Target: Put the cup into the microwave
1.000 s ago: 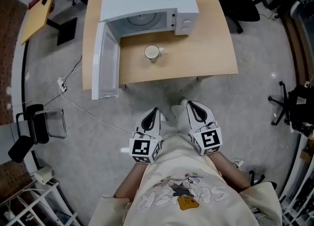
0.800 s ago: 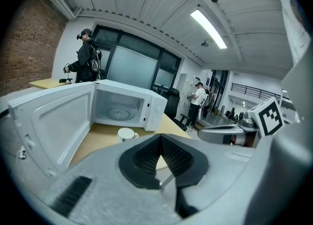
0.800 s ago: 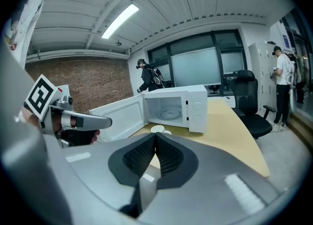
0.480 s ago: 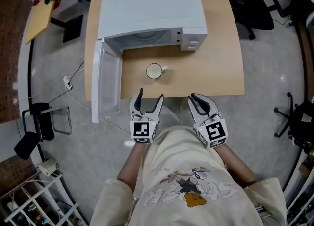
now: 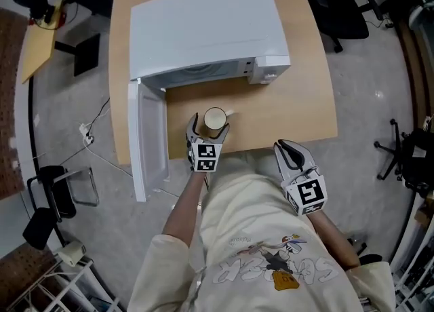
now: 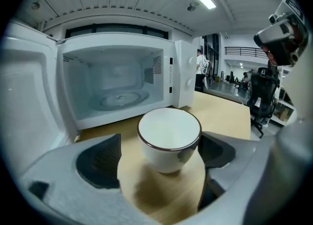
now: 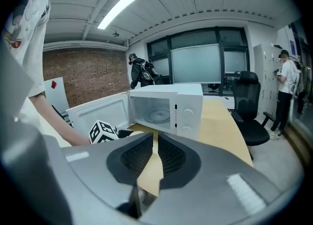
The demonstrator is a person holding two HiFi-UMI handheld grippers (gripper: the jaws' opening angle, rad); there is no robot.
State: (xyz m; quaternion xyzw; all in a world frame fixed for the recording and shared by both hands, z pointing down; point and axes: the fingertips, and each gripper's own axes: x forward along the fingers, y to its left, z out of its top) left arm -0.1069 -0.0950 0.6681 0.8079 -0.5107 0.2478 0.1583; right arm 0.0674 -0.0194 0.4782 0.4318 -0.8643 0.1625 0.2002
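Note:
A white cup with a dark rim stands on the wooden table, just in front of the white microwave. The microwave's door hangs open to the left and the cavity with its glass turntable is bare. My left gripper reaches over the table's front edge. Its jaws are opening, with the cup between them and a gap on the left side. My right gripper hovers off the table's front edge, to the right, its jaws shut on nothing.
Black office chairs stand past the table's right side, and another chair is on the floor at left. A cable trails across the floor by the door. A person stands far off in the right gripper view.
The person has stepped up to the table. My left gripper went forward and down to the cup and its jaws spread from shut to wide. My right gripper advanced to the table's edge.

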